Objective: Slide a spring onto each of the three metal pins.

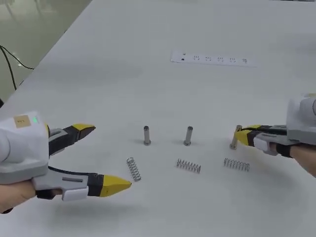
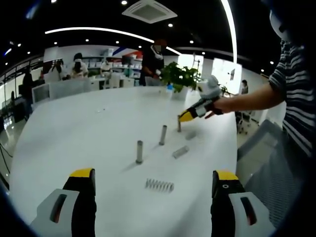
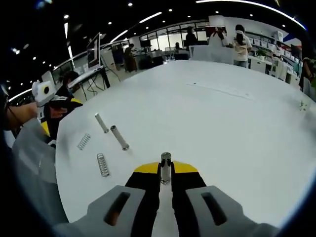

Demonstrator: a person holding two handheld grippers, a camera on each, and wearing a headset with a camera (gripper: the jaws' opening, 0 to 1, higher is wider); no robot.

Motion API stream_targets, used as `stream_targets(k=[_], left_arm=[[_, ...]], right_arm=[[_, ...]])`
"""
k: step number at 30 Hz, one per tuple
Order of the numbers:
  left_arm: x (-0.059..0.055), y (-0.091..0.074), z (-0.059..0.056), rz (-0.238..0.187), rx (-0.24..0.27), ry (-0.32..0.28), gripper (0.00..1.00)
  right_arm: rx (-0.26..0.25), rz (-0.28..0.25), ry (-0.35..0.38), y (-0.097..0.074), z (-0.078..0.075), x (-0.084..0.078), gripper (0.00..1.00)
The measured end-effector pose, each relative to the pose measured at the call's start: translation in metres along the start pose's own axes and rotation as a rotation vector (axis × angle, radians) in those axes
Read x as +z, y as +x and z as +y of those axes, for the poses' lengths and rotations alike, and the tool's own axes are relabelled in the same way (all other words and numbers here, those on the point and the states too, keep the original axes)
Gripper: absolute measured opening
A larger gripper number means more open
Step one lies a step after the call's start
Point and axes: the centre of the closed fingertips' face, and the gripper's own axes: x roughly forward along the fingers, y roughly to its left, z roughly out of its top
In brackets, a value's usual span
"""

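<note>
Three short metal pins stand in a row on the white table: the left pin, the middle pin and the right pin. A spring lies in front of each: the left spring, the middle spring and the right spring. My right gripper is shut on the right pin, whose top pokes out between the yellow tips. My left gripper is open, its jaws wide apart, just left of the left spring.
A white power strip lies flat further back on the table. The table's left edge runs diagonally past a cable on the floor. In the gripper views, people and desks show beyond the far edge.
</note>
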Motion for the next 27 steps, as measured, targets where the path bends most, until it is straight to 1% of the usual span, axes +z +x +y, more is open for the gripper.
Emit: stream_targets(k=[2,5,8,16,27], left_arm=[[0.0004,0.0005,-0.0005,0.0,-0.002,0.0,0.95],[0.0008,0.001,-0.0013,-0.001,-0.005,0.001,0.95],[0.001,0.0013,-0.0017,0.0,-0.007,0.002,0.95],[0.0025,0.0003,-0.0029,-0.002,-0.01,0.008,0.96],[0.0039,-0.0002,-0.0033,-0.005,-0.01,0.011,0.95]], right_arm=[[0.004,-0.004,-0.009,-0.0009,0.0019,-0.0011,0.05],[0.0,-0.016,-0.043,-0.0025,0.0024,-0.0024,0.05],[0.002,-0.026,-0.039,-0.0033,0.0027,-0.0031,0.05],[-0.001,-0.031,-0.057,-0.0039,0.0047,-0.0042,0.05],[0.0,-0.028,-0.064,-0.0045,0.0072,-0.0052,0.05]])
